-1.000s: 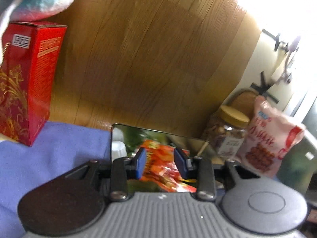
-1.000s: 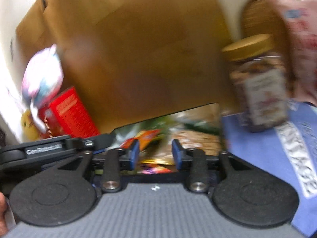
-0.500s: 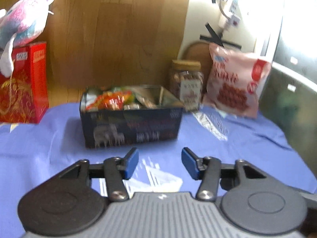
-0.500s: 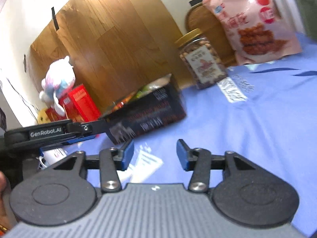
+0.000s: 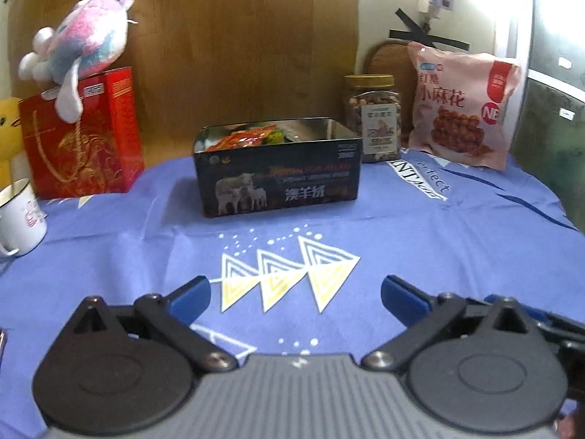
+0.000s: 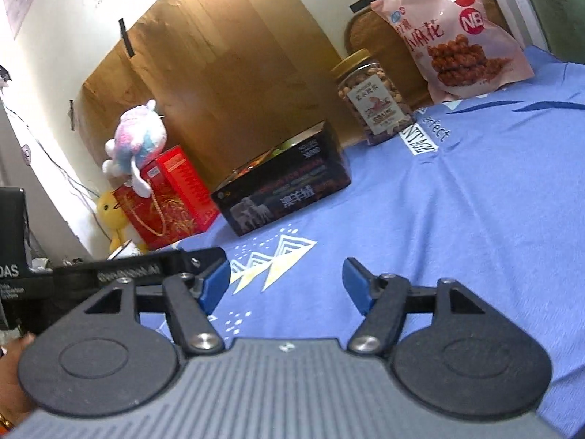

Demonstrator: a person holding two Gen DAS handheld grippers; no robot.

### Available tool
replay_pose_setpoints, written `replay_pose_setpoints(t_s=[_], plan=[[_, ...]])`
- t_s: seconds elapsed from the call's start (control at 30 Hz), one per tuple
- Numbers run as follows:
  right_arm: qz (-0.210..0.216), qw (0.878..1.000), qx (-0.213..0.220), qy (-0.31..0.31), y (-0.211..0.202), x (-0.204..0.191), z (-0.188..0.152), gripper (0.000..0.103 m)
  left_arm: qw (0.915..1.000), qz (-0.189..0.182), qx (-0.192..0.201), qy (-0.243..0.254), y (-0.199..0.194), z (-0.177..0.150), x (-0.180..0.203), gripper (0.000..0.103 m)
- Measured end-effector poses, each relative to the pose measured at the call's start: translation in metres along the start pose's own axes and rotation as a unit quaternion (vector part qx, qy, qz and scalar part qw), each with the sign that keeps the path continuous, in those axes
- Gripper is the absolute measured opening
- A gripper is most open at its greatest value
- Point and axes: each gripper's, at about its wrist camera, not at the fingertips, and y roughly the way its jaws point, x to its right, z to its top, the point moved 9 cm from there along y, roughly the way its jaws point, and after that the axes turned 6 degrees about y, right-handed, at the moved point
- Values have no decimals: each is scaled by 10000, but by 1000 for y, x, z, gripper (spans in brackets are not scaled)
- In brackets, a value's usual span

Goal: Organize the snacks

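A dark open box [image 5: 278, 179] with sheep printed on its side stands on the blue cloth, with orange and green snack packets [image 5: 245, 138] inside. It also shows in the right wrist view [image 6: 285, 190]. My left gripper [image 5: 294, 298] is open and empty, low over the cloth well in front of the box. My right gripper [image 6: 287, 285] is open and empty, to the right of the left one, also well back from the box. A clear nut jar [image 5: 376, 119] with a gold lid and a pink snack bag [image 5: 460, 109] stand behind the box on the right.
A red gift box [image 5: 80, 139] with a plush toy [image 5: 80, 47] on top stands at the back left. A white mug [image 5: 18, 216] sits at the left edge. A wooden panel [image 5: 237, 36] backs the table. The blue cloth [image 5: 402, 237] covers the table.
Both grippers have pulled back from above the box to low over the cloth in front of it. Their jaws have opened wider.
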Motion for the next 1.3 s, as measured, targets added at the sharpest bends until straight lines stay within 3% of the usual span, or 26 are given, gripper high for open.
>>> replay_pose_setpoints(t_s=[0.53,1.1,1.3], plan=[[81,9997,154,-146,-15,-8,-4,72,9956,847,-201,346,-7,-17,-4,103],[104,9998,134,-102,-13,-8,-7,73,9972,634,-290,272,-5,-25,-3,103],[68,9998,141,-75,-12,-6,-6,73,9965,712,-311,309,-3,-26,-5,103]])
